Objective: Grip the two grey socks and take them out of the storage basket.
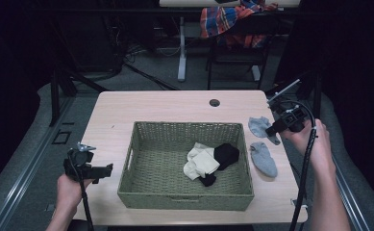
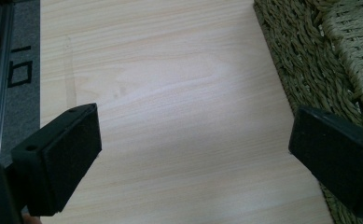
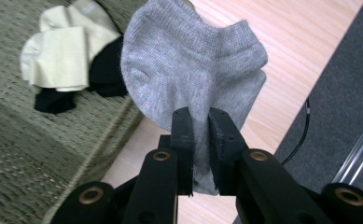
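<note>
At the right edge of the table: we are pinching a grey sock (image 3: 193,70) in the right gripper (image 3: 200,122), jaws clamped on one end so the rest hangs free of the wood.
Right gripper grip: we are holding by the end, we judge, so the sock can drop loose-end first into the basket (image 1: 184,196).
Held sock's place: it is dangling at the gripper (image 1: 277,128) beyond the basket's right wall, above the table (image 1: 155,106).
Second grey sock (image 1: 263,159): it is lying flat on the table just beside that wall, likely waiting its turn.
Basket contents: cream socks (image 1: 201,162) and black socks (image 1: 226,155) are lying bunched together inside, overlapping.
Left gripper (image 1: 108,169): we are holding it released, jaws wide and empty, by the basket's left wall (image 2: 305,60), probably keeping clear.
</note>
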Tool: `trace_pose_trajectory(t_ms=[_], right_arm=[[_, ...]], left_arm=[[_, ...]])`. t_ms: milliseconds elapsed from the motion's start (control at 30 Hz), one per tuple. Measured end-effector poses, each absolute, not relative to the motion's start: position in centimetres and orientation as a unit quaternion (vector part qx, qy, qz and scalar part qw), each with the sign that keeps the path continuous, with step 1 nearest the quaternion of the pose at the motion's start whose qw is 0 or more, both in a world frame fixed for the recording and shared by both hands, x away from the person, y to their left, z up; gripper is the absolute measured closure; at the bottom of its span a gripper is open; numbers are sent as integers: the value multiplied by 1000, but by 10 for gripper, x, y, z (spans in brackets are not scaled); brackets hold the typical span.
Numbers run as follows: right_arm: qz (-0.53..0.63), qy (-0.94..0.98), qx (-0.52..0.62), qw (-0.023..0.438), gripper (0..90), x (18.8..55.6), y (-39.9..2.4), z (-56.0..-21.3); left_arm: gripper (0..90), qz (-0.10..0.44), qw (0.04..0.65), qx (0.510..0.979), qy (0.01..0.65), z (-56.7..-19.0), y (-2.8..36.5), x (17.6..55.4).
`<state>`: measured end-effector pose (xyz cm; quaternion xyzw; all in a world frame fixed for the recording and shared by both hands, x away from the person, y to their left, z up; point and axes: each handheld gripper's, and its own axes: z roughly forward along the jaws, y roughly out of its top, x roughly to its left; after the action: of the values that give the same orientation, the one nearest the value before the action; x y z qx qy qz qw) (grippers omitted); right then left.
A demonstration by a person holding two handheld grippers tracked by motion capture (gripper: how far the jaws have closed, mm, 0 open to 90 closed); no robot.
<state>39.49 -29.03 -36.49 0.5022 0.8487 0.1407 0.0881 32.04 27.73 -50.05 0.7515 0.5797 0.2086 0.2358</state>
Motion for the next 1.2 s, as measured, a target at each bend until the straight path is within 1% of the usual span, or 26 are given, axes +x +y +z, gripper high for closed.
trace_pose_trajectory(t_ms=[467, 667, 833, 900, 1200], right_arm=[[117, 831, 538, 78, 818, 404, -319, -392], [108, 832, 541, 65, 818, 410, -321, -406], [110, 826, 550, 65, 818, 414, -320, -418], [100, 832, 543, 56, 818, 417, -321, -422], [102, 824, 555, 52, 818, 421, -322, -440]], left_arm=[[26, 209, 236, 751, 580, -500, 278, 321], [26, 208, 236, 751, 580, -500, 278, 320], [26, 208, 236, 751, 581, -500, 278, 321], [26, 209, 237, 751, 580, -500, 278, 320], [26, 208, 237, 751, 580, -500, 278, 320]])
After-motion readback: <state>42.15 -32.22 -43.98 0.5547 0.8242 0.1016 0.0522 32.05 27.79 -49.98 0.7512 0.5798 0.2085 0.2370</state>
